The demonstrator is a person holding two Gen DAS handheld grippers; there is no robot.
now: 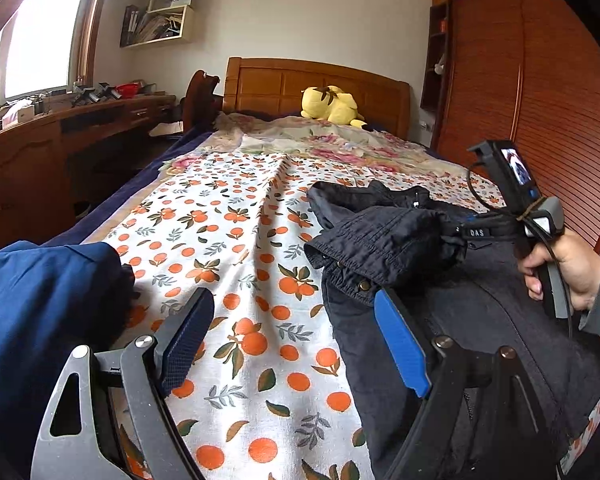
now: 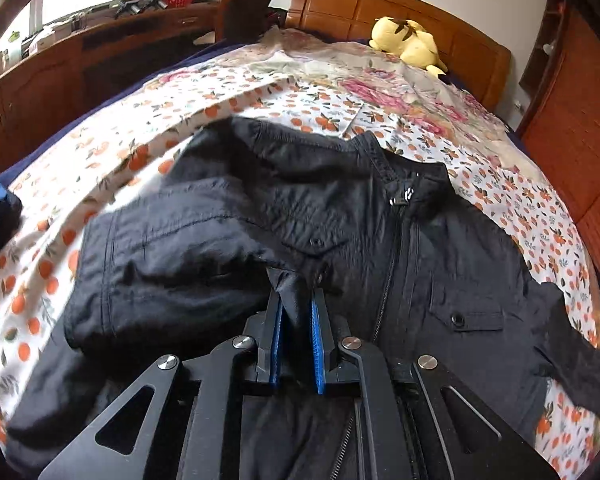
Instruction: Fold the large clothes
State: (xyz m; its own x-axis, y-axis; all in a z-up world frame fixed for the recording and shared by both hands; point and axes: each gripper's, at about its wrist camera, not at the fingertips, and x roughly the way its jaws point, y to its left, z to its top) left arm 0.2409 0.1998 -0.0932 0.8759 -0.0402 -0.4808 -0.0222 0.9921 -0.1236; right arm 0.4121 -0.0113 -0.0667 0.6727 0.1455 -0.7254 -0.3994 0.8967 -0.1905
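Left wrist view: our left claw stands wide, nothing between its fingers, hanging over the bed sheet with its orange-fruit print. The black jacket lies to the right on the bed, its sleeve lifted and bunched toward the right claw, which a hand holds by the handle; the tips are buried in cloth here, so the grip does not show from this side. A blue garment is heaped at the left edge, touching the left finger's outer side. Farther off: a yellow plush toy by the wooden headboard, a floral cover beyond the sheet, a long wooden table cluttered under the window, wall shelves and a slatted wardrobe on the right.

Right wrist view: the right claw is drawn narrow, its blue pads pinching a fold of the jacket (sleeve cloth, as far as we can tell). The jacket lies face up, zipper and collar toward the headboard, the gathered sleeve piled across its left half and hiding that side of the front. The plush toy sits well apart, near the headboard. The left side of the picture is blurred.
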